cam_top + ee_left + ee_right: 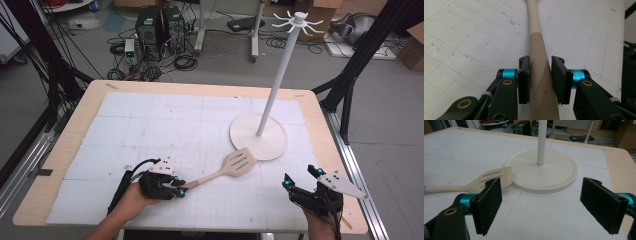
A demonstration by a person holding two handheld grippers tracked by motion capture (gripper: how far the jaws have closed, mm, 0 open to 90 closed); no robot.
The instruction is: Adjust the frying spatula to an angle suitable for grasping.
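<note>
A beige slotted spatula (239, 162) lies on the white gridded mat (165, 125), its head by the stand base and its handle running toward the front left. My left gripper (181, 189) is shut on the handle end; in the left gripper view the handle (535, 27) runs straight out between the two black pads (524, 80), which press on it from both sides. My right gripper (300, 176) rests near the front right of the table, open, nothing between its jaws. In the right gripper view the spatula head (496, 178) lies beyond the left pad of that gripper (541, 195).
A white hook stand rises from a round base (272, 150) at the mat's right middle, with a tall pole (276, 75) and hooks on top. The base (559, 178) lies just ahead of my right gripper. The table edge (350, 190) runs close on the right.
</note>
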